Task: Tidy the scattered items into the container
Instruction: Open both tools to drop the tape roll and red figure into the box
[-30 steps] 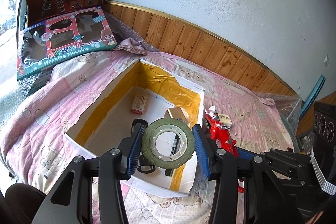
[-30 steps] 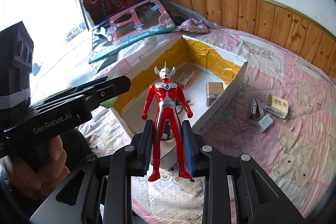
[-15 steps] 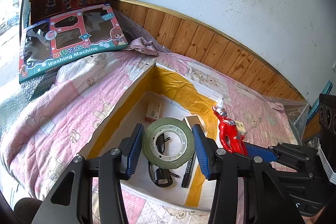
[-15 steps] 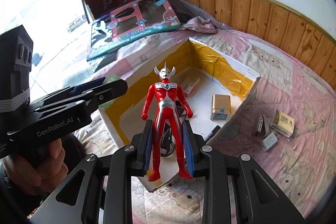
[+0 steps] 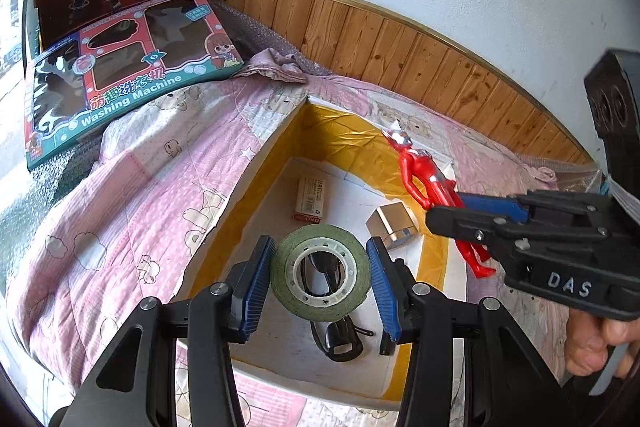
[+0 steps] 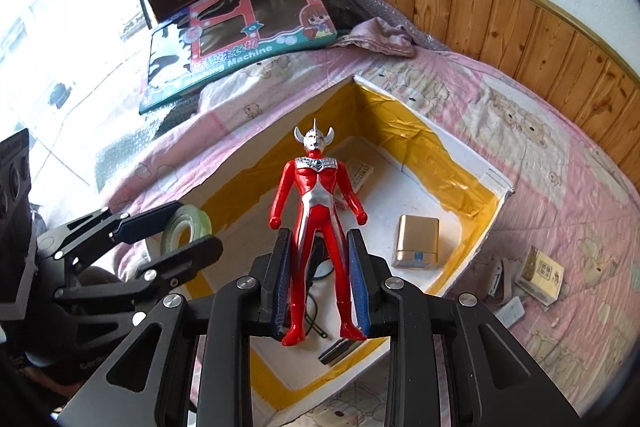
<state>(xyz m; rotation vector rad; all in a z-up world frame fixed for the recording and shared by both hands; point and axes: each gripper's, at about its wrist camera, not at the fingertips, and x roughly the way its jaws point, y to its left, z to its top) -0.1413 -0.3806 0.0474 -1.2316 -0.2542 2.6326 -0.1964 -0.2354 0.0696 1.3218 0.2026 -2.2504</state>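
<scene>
My left gripper (image 5: 320, 273) is shut on a green tape roll (image 5: 320, 301) and hangs over the near end of the open box (image 5: 340, 129), white with yellow tape inside. My right gripper (image 6: 320, 279) is shut on the legs of a red and silver hero figure (image 6: 316, 203), held upright above the same box (image 6: 456, 159). In the left wrist view the figure (image 5: 424, 175) and right gripper (image 5: 472, 213) reach in over the box's right wall. In the right wrist view the left gripper (image 6: 168, 231) with the tape roll (image 6: 186, 229) sits at the box's left side.
In the box lie a gold case (image 6: 416, 241), a small red-and-white carton (image 5: 310, 197), dark glasses (image 5: 338, 341) and a black marker (image 6: 340, 349). Small boxes (image 6: 540, 275) lie on the pink quilt (image 5: 132, 195) right of the box. Toy packaging (image 5: 120, 83) leans at the back left.
Both grippers moved forward over the box, each keeping its hold. The figure now hangs above the box's inside instead of its near edge.
</scene>
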